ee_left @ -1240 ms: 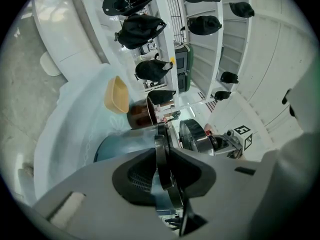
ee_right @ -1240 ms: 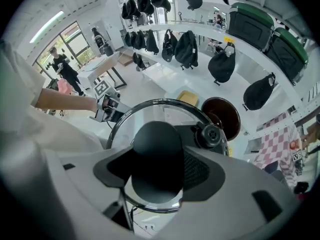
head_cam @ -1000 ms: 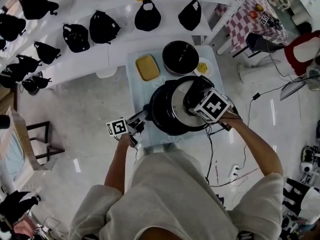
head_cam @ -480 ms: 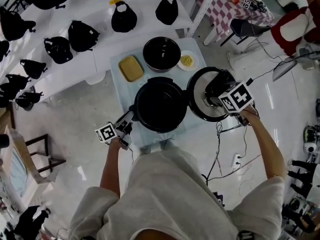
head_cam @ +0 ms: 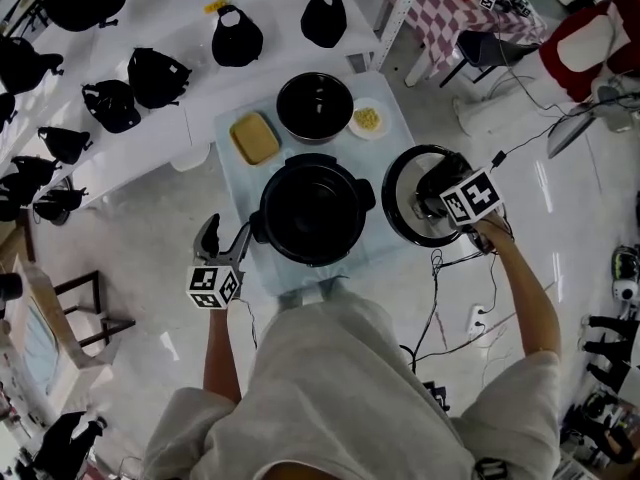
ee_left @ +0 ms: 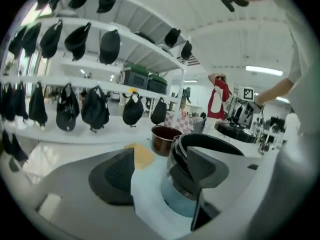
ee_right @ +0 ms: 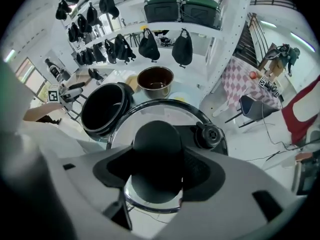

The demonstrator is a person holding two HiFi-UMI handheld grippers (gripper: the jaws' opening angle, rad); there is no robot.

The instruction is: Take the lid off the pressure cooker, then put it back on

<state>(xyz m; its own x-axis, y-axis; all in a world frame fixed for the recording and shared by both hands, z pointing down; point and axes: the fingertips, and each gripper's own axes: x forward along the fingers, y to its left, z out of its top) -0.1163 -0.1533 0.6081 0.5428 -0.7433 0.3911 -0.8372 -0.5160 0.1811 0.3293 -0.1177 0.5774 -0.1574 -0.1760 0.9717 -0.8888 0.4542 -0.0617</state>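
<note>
the right gripper (head_cam: 432, 190) is found clamped on the knob (ee_right: 156, 154) of the lid (head_cam: 405, 208), which is held clear of the pressure cooker (head_cam: 312, 208), beyond the right edge of the table (head_cam: 300, 286). the pressure cooker is seen uncovered on the table. the left gripper (head_cam: 225, 238) is noted beside its left side, jaws just opened wide, nothing gripped between them.
</note>
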